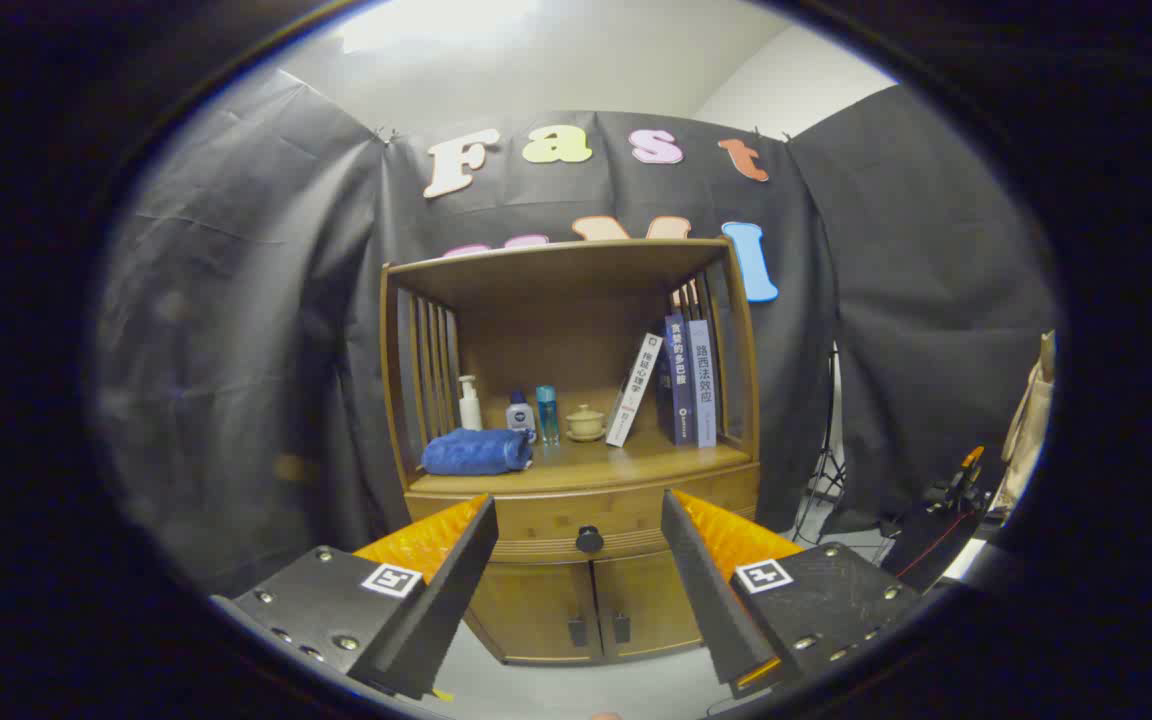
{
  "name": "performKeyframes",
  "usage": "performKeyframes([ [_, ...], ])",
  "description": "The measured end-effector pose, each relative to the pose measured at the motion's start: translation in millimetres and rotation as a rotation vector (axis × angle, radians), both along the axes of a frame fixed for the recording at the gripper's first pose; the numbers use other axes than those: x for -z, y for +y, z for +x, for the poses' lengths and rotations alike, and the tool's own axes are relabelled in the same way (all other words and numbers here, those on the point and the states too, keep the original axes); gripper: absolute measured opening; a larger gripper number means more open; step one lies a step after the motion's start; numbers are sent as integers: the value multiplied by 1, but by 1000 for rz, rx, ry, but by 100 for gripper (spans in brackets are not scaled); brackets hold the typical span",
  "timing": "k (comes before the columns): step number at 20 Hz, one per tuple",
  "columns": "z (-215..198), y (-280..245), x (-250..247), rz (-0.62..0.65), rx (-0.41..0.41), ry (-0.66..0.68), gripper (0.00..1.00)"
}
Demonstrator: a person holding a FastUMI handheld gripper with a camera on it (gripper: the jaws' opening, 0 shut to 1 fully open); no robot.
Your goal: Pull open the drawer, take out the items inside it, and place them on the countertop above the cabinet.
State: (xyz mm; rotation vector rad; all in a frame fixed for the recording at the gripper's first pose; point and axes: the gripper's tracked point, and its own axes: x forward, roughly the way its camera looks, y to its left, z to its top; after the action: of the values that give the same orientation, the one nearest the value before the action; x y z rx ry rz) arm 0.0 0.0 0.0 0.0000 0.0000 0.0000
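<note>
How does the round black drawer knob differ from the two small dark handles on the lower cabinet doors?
The round black drawer knob is a single ball centred on the drawer front, framed between the open gripper fingers. The two small dark door handles are a pair of upright tabs, lower down. All are dark hardware on the wooden cabinet.

towel left on countertop | books right | drawer below

Drawer shut, contents hidden; finger covers its left end.
</note>
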Motion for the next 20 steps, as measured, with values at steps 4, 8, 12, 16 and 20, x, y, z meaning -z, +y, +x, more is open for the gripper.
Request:
performKeyframes([
  [4,1,6,16,9,-16,44,98],
  [8,1,8,15,-7,-14,32,98],
  [12,0,10,14,-23,-15,18,98],
  [16,0,10,17,-15,-16,26,98],
  [20,-1,8,12,-23,-13,15,98],
])
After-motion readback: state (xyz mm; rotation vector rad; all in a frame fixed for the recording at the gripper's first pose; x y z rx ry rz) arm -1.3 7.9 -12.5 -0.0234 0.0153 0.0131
